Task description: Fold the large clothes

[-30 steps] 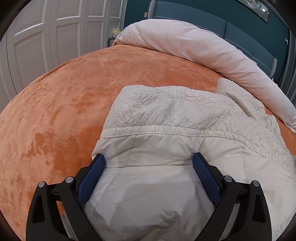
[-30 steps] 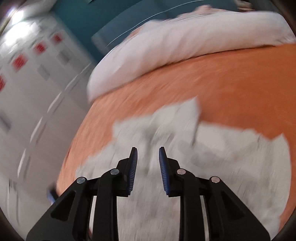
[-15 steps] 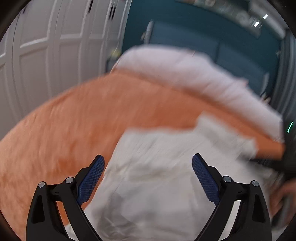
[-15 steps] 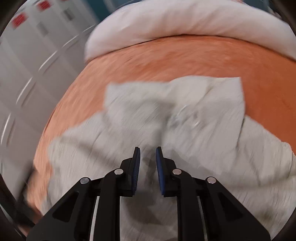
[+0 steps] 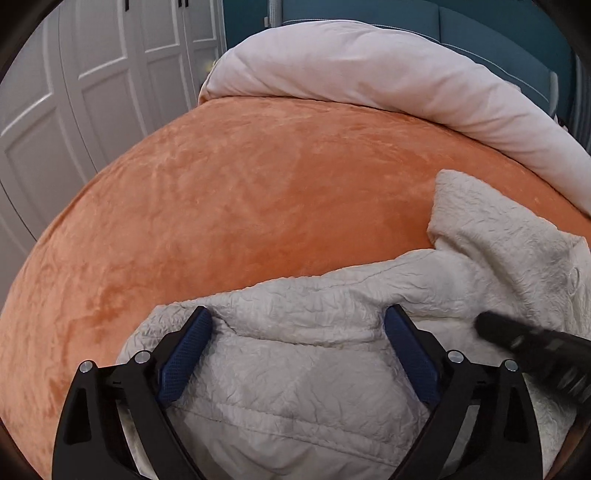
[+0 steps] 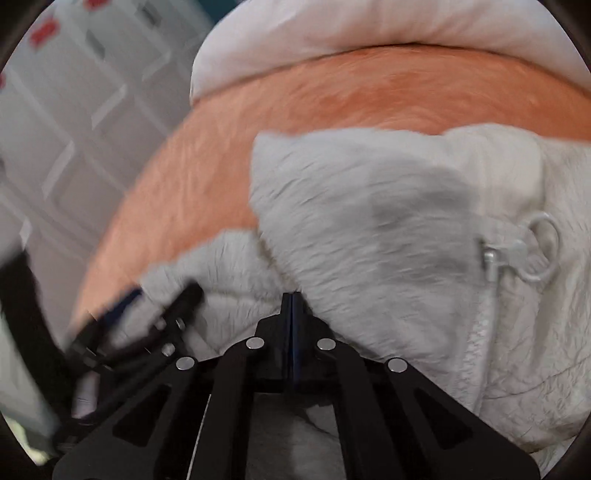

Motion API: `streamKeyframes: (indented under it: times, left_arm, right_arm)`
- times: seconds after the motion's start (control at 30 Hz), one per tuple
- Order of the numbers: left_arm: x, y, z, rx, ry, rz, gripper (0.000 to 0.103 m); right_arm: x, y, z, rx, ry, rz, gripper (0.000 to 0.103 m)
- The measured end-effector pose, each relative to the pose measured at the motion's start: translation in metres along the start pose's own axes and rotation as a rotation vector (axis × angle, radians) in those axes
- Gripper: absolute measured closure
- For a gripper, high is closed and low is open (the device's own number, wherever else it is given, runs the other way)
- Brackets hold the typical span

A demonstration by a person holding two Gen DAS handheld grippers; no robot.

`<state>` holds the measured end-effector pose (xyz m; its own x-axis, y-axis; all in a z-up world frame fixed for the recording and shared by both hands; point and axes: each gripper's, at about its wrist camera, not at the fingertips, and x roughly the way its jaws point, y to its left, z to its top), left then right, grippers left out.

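Folding has barely begun: the cream jacket [image 5: 295,387] lies bunched on the orange bed [image 5: 221,203], no neat fold visible. The right gripper [image 6: 292,301] is pinched closed at a fabric edge, the left gripper [image 5: 297,354] gapes wide over the jacket, gripping nothing.

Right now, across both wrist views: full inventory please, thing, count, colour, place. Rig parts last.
jacket: 1, cream-white, crinkled quilted fabric, lying on the bed's near side; zip with a ring pull shows in the right wrist view
bed cover: 1, orange plush, spread over the bed under the jacket
duvet: 1, pale pinkish white, bunched along the far edge of the bed
headboard: 1, teal, behind the duvet
wardrobe doors: several panels, white, beyond the bed on the left
left gripper: 1, black with blue pads, jaws wide open over the jacket's edge
right gripper: 1, black with blue pads, jaws shut at a fold of the jacket; whether fabric is pinched cannot be told
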<state>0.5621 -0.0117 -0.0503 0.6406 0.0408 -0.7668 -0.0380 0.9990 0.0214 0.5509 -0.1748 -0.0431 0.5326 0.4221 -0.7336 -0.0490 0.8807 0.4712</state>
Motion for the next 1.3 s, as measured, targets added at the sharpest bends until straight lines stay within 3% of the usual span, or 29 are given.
streamKeyframes:
  times: [0.07, 0.13, 0.2, 0.27, 0.3, 0.37, 0.4, 0.47, 0.53, 0.6, 0.67, 0.73, 0.8, 0.87, 0.9, 1.0, 1.1, 1.17, 1.3]
  left_arm:
    - [-0.001, 0.006, -0.003, -0.016, -0.010, -0.004, 0.007]
    - [-0.003, 0.010, -0.004, -0.025, -0.018, -0.004, 0.007]
    - [-0.004, 0.012, -0.005, -0.041, -0.020, -0.002, 0.007]
    - [-0.007, 0.009, -0.007, -0.040, -0.024, 0.002, 0.007]
    - [-0.007, 0.008, -0.008, -0.037, -0.025, 0.008, 0.007]
    - [-0.007, 0.006, -0.008, -0.030, -0.026, 0.018, 0.007]
    - [-0.007, 0.004, -0.008, -0.024, -0.025, 0.022, 0.007]
    - [-0.006, 0.003, -0.009, -0.014, -0.024, 0.032, 0.007]
    - [-0.003, 0.002, -0.009, -0.011, -0.016, 0.038, 0.006]
    - [-0.004, 0.003, -0.009, -0.010, -0.015, 0.041, 0.006]
    - [-0.007, 0.005, -0.009, -0.021, -0.024, 0.032, 0.006]
    - [-0.022, 0.011, -0.012, -0.028, -0.031, 0.000, 0.009]
    - [-0.054, 0.020, -0.024, -0.010, -0.041, -0.069, 0.010]
    - [-0.093, 0.032, -0.044, 0.012, -0.041, -0.134, 0.010]
    - [-0.117, 0.041, -0.061, 0.030, -0.019, -0.168, 0.008]
    - [-0.177, 0.078, -0.123, 0.053, 0.082, -0.221, 0.006]
    - [-0.217, 0.122, -0.185, -0.001, 0.196, -0.225, 0.006]
    - [-0.237, 0.150, -0.222, -0.063, 0.256, -0.231, 0.006]
    - [-0.270, 0.190, -0.285, -0.206, 0.324, -0.256, 0.006]
  right_arm:
    - [-0.023, -0.008, -0.002, 0.042, -0.099, -0.035, 0.103]
    - [-0.074, -0.017, -0.009, 0.073, -0.242, -0.024, 0.103]
    - [-0.125, -0.038, -0.019, 0.113, -0.341, -0.112, 0.100]
    - [-0.156, -0.073, -0.029, 0.170, -0.366, -0.226, 0.100]
    - [-0.160, -0.088, -0.033, 0.196, -0.338, -0.279, 0.099]
    - [-0.148, -0.132, -0.045, 0.267, -0.209, -0.361, 0.103]
    - [-0.139, -0.154, -0.057, 0.275, -0.155, -0.336, 0.103]
    - [-0.143, -0.157, -0.064, 0.240, -0.185, -0.336, 0.103]
    - [-0.151, -0.150, -0.066, 0.226, -0.221, -0.428, 0.103]
    - [-0.178, -0.140, -0.078, 0.251, -0.340, -0.493, 0.103]
    - [-0.227, -0.130, -0.104, 0.284, -0.453, -0.460, 0.095]
    - [-0.267, -0.127, -0.127, 0.273, -0.477, -0.387, 0.090]
    - [-0.317, -0.118, -0.170, 0.218, -0.466, -0.295, 0.059]
    - [-0.353, -0.108, -0.214, 0.154, -0.429, -0.251, 0.036]
    - [-0.368, -0.105, -0.236, 0.123, -0.390, -0.252, 0.031]
    - [-0.393, -0.101, -0.304, 0.089, -0.227, -0.318, 0.027]
    - [-0.418, -0.103, -0.375, 0.137, -0.103, -0.360, 0.025]
    - [-0.428, -0.103, -0.415, 0.231, -0.064, -0.303, 0.021]
    - [-0.423, -0.112, -0.459, 0.391, -0.020, -0.204, 0.018]
